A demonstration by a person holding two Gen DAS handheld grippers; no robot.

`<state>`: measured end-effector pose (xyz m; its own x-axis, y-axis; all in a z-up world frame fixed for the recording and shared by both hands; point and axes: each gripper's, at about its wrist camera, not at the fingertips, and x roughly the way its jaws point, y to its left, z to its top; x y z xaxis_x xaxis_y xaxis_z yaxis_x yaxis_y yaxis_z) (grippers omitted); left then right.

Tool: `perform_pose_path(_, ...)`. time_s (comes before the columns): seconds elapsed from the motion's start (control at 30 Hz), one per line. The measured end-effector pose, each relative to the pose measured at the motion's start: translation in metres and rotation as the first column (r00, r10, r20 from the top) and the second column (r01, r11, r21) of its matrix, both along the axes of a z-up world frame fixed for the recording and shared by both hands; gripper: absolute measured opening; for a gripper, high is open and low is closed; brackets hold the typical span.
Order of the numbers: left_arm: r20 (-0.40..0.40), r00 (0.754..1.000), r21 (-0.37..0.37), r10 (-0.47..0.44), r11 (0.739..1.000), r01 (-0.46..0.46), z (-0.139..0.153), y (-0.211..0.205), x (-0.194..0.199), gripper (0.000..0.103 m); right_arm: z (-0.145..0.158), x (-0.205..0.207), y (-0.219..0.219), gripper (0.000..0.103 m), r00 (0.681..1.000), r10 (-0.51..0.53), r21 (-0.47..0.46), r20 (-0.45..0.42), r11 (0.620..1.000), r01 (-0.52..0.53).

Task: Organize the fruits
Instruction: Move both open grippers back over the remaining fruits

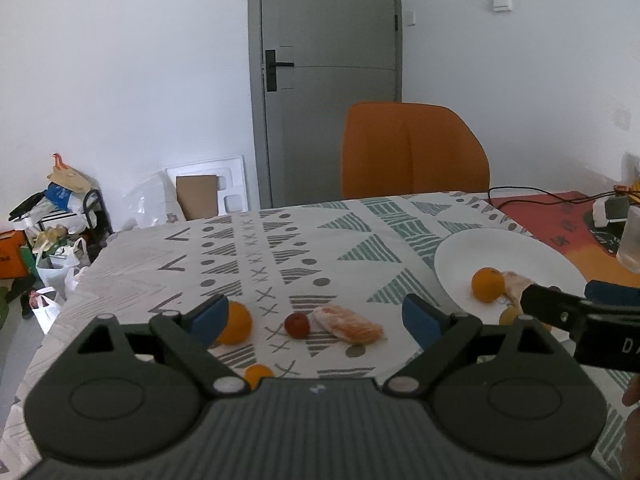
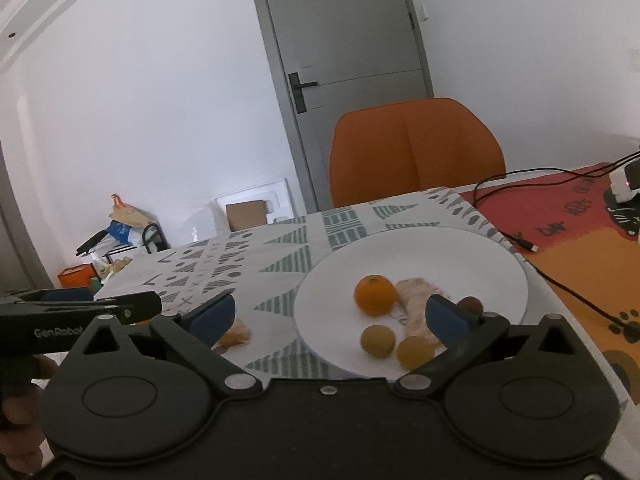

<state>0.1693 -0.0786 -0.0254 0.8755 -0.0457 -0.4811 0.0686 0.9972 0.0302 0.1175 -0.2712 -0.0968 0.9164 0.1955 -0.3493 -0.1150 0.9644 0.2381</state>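
Observation:
In the left wrist view my left gripper [image 1: 316, 314] is open above the patterned tablecloth with nothing between its pads. Ahead of it lie an orange [image 1: 239, 322], a small red fruit [image 1: 297, 325], a wrapped peeled orange piece [image 1: 348, 325] and a small orange fruit [image 1: 258, 374]. The white plate [image 1: 508, 248] sits to the right. In the right wrist view my right gripper [image 2: 330, 316] is open over the plate [image 2: 440, 256]. The plate holds an orange [image 2: 375, 295], two yellowish fruits [image 2: 378, 341], a pale wrapped piece [image 2: 418, 304] and a dark fruit [image 2: 470, 304].
An orange chair [image 1: 412, 152] stands behind the table, before a grey door [image 1: 328, 80]. A red-orange mat [image 2: 580, 232] with a black cable [image 2: 560, 280] lies right of the plate. Bags and boxes [image 1: 52, 224] clutter the floor past the table's left edge.

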Motion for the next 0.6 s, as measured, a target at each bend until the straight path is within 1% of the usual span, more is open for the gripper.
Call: perform_pose_path(0.6,-0.030,0.998,-0.019,0.052,0.998,-0.053,-0.003,0.029,-0.016,0.092,0.004,-0.008,0.022,0.103,0.999,0.053,-0.022,0.002,0.998,-0.053)
